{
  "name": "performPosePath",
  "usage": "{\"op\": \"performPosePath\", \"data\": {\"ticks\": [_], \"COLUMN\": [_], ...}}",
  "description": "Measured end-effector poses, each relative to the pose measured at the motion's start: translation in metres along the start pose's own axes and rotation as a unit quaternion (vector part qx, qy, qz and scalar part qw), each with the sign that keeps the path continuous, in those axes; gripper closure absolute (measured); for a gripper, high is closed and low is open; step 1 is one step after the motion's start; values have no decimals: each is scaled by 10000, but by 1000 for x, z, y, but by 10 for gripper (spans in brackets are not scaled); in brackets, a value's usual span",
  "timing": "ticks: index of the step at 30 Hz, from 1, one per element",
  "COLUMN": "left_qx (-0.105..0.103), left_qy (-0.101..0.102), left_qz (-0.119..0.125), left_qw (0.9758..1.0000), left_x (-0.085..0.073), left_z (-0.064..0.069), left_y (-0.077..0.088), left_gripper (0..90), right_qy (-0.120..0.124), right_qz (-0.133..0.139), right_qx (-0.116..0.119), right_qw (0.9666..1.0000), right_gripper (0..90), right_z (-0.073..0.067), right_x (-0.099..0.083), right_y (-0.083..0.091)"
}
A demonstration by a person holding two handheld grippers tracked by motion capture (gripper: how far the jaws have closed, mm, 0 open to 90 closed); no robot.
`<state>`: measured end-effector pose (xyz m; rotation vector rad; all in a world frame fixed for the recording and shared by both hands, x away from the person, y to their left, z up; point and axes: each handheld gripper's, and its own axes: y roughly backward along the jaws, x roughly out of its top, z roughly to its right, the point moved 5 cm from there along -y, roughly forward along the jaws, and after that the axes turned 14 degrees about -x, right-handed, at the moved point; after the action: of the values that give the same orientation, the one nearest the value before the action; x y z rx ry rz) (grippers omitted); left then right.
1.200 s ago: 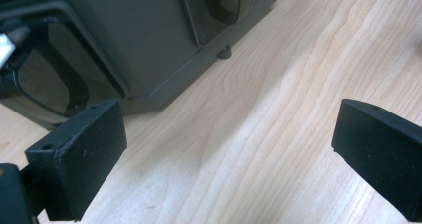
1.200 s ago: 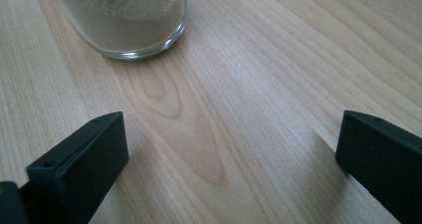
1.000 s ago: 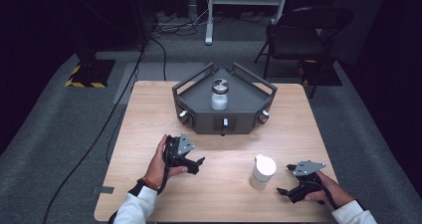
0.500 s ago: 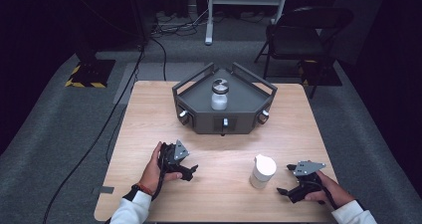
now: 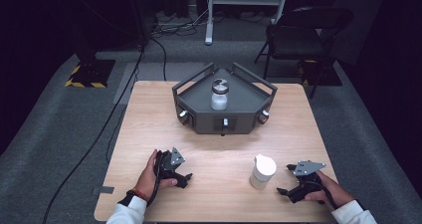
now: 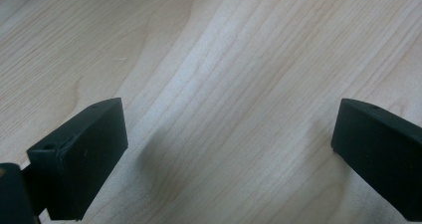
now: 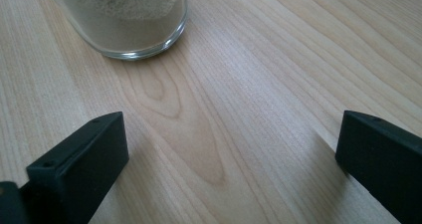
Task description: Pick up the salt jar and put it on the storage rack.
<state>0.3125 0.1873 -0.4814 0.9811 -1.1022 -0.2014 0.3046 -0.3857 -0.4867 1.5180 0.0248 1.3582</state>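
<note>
Nothing grasped yet. Right gripper (image 5: 287, 179) spread wide, resting on the counter (image 5: 149, 104) just right of the near glass jar of powder (image 5: 262, 170). Left gripper (image 5: 186, 178) gaping too, at near left. Pickup still ahead.

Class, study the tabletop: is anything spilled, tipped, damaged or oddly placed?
Nothing stands out. The white jar stands upright on the table, the lidded jar upright in the grey tray, and no powder is spilled.

My table and what sits on it

My wooden table (image 5: 149, 114) carries a dark angular tray (image 5: 199, 115) and a white jar (image 5: 262, 171).
</note>
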Motion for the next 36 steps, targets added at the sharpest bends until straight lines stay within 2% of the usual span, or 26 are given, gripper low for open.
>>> {"op": "performPosePath", "data": {"ticks": [5,10,36], "left_qx": [-254,-285,-244], "left_qy": [324,266,315], "left_qz": [137,339,358], "left_qw": [9991,9987,9986], "left_x": [-6,-14,-15], "left_z": [-10,-13,-13], "left_y": [0,-1,-1], "left_gripper": [2,0,0], "right_qy": [0,0,43], "right_qz": [0,1,9], "right_qx": [1,0,38], "right_qw": [10000,10000,10000], "right_gripper": [0,0,0], "right_z": [0,0,2], "right_x": [0,0,1], "right_y": [0,0,-1]}}
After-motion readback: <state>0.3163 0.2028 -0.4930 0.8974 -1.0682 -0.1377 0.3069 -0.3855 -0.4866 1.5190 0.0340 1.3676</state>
